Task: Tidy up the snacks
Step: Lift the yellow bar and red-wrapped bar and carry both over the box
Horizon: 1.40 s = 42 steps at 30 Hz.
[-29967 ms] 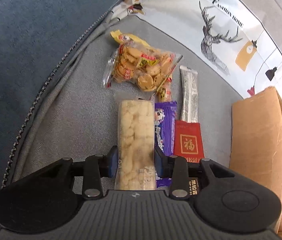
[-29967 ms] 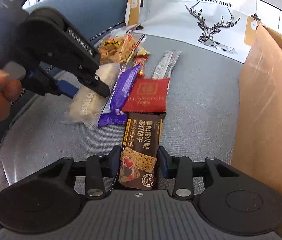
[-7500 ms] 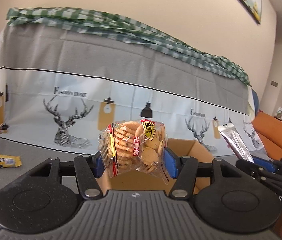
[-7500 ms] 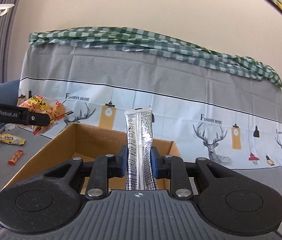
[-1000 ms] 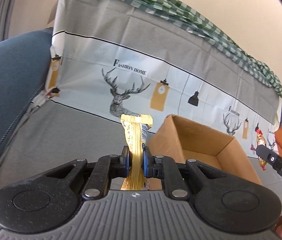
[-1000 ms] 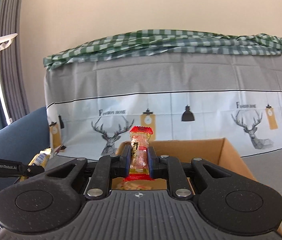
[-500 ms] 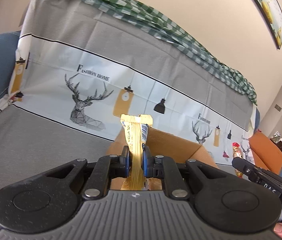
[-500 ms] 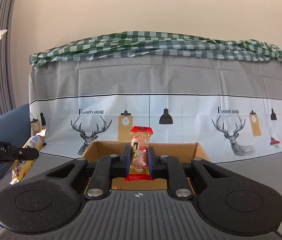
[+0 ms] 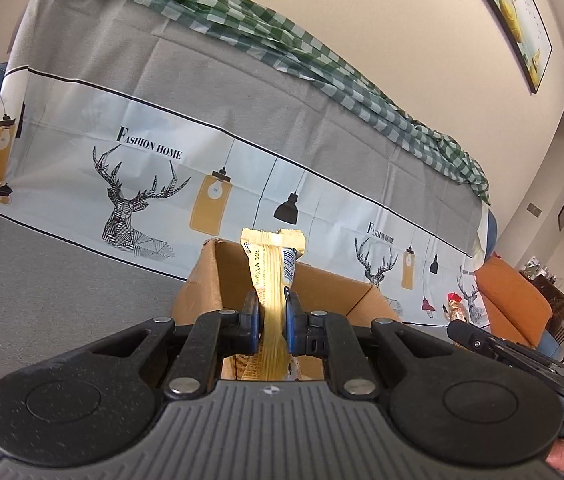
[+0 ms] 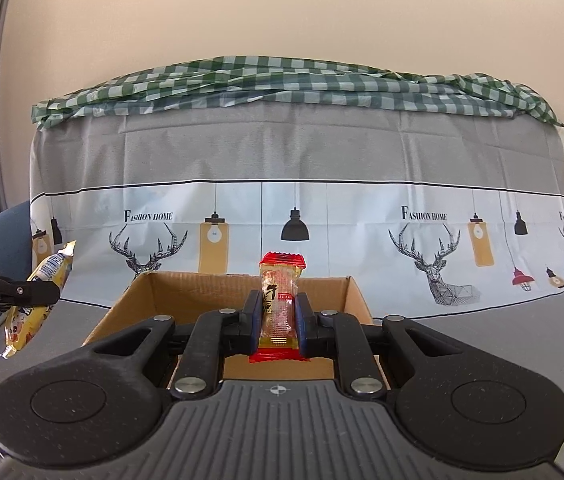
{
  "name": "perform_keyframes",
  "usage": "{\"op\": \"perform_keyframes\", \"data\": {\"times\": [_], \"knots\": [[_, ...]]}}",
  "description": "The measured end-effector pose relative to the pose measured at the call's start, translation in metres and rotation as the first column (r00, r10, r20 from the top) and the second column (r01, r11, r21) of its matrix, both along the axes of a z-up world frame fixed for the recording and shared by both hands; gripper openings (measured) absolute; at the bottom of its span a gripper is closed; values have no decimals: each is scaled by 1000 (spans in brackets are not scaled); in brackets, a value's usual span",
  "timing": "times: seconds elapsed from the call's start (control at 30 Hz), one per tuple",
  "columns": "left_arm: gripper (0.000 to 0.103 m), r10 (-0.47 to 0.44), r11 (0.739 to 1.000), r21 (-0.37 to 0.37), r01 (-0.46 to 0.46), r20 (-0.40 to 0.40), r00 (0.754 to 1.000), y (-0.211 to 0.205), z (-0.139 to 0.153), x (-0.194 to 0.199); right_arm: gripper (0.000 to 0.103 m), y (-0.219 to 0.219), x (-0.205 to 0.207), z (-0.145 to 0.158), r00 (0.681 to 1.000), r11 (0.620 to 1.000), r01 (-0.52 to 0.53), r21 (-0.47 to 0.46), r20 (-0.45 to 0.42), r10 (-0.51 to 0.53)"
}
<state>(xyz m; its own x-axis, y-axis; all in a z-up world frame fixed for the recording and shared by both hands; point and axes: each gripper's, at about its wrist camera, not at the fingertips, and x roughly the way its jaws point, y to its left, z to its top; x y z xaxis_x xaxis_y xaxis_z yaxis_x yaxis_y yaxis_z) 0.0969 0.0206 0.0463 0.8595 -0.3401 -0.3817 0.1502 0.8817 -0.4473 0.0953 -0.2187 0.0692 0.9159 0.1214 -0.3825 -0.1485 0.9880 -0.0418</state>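
My left gripper is shut on a flat yellow snack packet that stands upright between its pads, just before the near wall of the open cardboard box. My right gripper is shut on a small clear candy with red ends, held upright at the box's near side. In the right wrist view the left gripper shows at the left edge with the yellow packet hanging from it. In the left wrist view the right gripper reaches in from the right with the candy.
The box stands on a grey sofa seat covered by a cloth with deer and lamp prints. A green checked cloth lies along the top of the backrest. An orange cushion sits at the far right.
Both grippers have swung toward the box, which now sits centred behind each held snack. Their grips are unchanged.
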Motion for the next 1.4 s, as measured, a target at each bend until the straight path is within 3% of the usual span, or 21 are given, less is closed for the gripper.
{"op": "perform_keyframes", "data": {"times": [0.87,1.4], "knots": [[13,-41,996,-74,46,73,997,-29,6,-3,18,2,-2,1,1000,1000,-10,-17,29,10],[13,-99,993,-60,105,94,991,-53,5,8,18,7,-1,1,999,999,12,-37,40,-11]]}}
